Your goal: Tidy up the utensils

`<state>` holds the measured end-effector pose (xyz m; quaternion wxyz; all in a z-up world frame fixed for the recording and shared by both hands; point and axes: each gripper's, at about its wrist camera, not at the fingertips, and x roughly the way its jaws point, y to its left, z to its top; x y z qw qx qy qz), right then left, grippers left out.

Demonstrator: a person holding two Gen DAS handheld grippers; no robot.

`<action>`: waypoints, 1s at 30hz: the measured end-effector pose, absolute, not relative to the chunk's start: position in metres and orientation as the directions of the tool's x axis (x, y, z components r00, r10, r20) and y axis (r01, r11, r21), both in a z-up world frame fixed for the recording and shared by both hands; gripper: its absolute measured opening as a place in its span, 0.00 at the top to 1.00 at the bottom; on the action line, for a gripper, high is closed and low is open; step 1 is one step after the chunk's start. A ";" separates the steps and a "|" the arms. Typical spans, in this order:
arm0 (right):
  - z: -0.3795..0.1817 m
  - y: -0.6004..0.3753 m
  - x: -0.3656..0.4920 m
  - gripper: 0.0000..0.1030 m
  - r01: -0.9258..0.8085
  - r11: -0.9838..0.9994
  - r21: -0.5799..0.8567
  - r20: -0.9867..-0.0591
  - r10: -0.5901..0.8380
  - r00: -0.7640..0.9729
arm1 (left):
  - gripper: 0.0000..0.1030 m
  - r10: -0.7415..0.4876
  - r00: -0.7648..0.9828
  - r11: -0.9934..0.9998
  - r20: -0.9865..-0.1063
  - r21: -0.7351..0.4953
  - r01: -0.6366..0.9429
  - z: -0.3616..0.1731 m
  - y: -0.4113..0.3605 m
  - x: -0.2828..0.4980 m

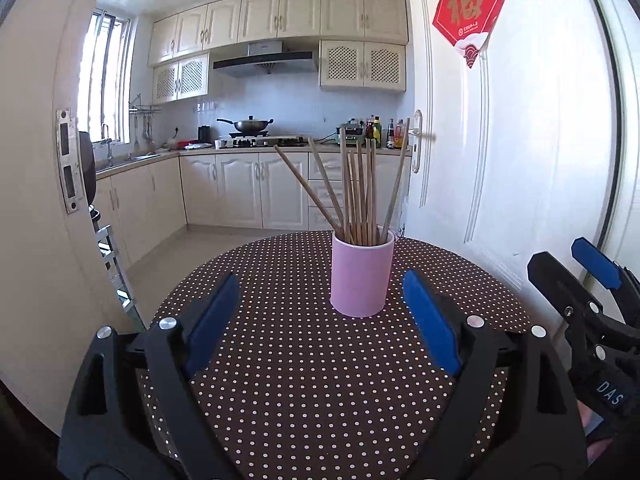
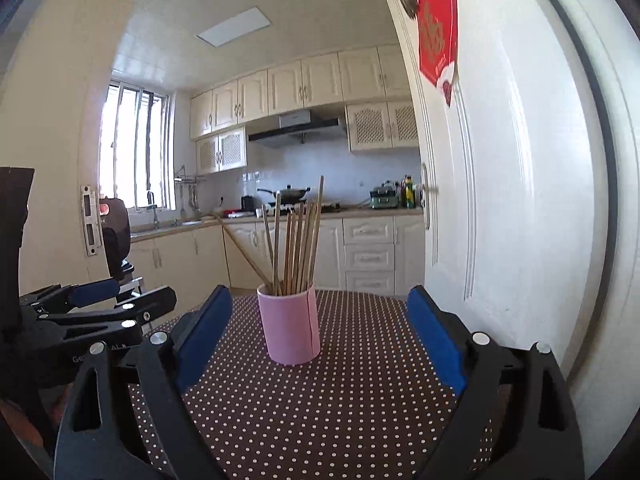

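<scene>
pink cup (image 1: 362, 278) ×1, upright, tabletop (image 1: 300, 380) 12 o'clock | chopsticks (image 1: 360, 192) ~11, inside | left gripper (image 1: 320, 316), right gripper (image 2: 318, 332): jaws wide, empty

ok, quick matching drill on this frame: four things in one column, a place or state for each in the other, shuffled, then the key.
Things
1. chopsticks
2. pink cup
3. left claw
4. wok

Place or state
A. on the stove at the back counter
B. open, nothing between its pads
C. standing on end inside a container
D. upright on the polka-dot tablecloth

Pairs: 1-C, 2-D, 3-B, 4-A
</scene>
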<state>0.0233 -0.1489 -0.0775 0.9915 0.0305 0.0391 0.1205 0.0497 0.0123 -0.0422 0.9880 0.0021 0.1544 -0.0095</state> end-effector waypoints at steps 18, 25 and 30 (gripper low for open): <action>-0.069 -0.148 -0.003 0.11 -0.228 0.970 0.090 0.054 0.223 0.973 | 0.17 0.003 0.979 1.000 -0.206 0.018 0.001 -0.019 0.010 0.017; -0.071 -0.142 -0.008 0.10 -0.237 0.969 0.074 0.057 0.233 0.971 | 0.17 0.005 0.981 1.000 -0.196 0.008 -0.003 -0.019 0.014 0.013; -0.073 -0.142 -0.007 0.09 -0.233 0.969 0.079 0.041 0.231 0.972 | 0.16 0.009 0.984 1.000 -0.180 0.025 -0.005 -0.019 0.011 0.010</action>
